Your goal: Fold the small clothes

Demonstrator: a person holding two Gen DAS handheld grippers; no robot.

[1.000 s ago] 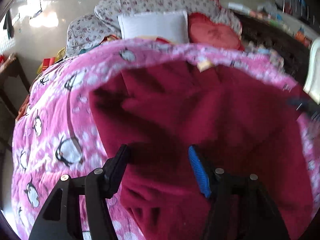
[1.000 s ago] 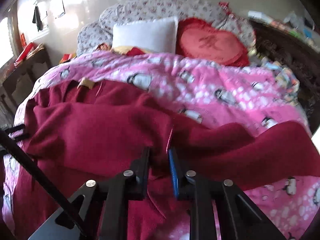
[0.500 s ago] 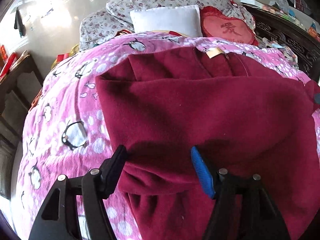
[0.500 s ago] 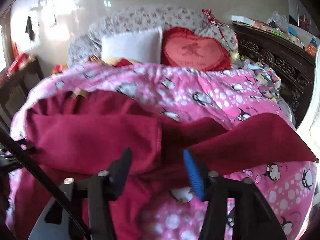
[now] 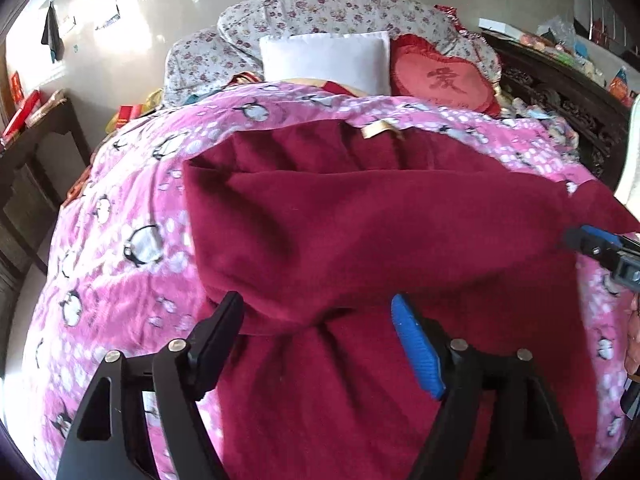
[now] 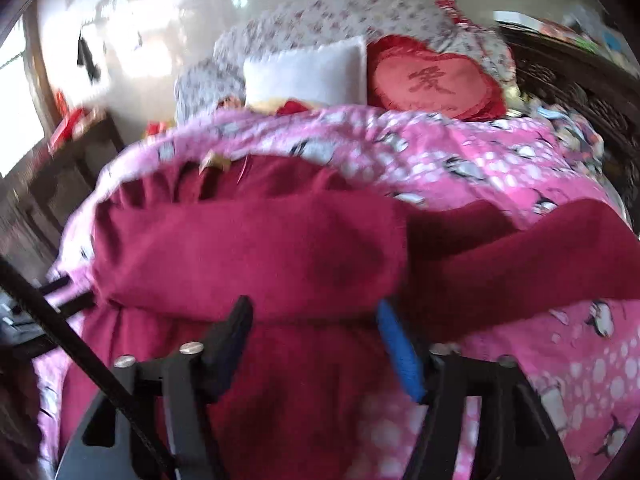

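Lying folded, the garment [image 5: 380, 232] covers the blanket [image 5: 120, 240].
Left gripper [image 5: 316, 344] and right gripper [image 6: 312, 340] are opening wide, holding nothing.

My bed: dark red garment [image 5: 360, 240], pink penguin-print blanket [image 5: 132, 248], white pillow [image 5: 326, 60], red heart cushion [image 5: 440, 80], floral quilt [image 5: 332, 12].

Dark red garment [image 5: 380, 232] is covering most of frame centre on the pink penguin blanket [image 5: 120, 240], w/ bare blanket lying free at left & lower left. White pillow [image 5: 326, 60] & red heart cushion [image 5: 442, 80] are blocking the upper centre. Dark wooden table [image 5: 32, 152] is crowding the left edge; carved dark furniture [image 5: 560, 96] is closing off the upper right.
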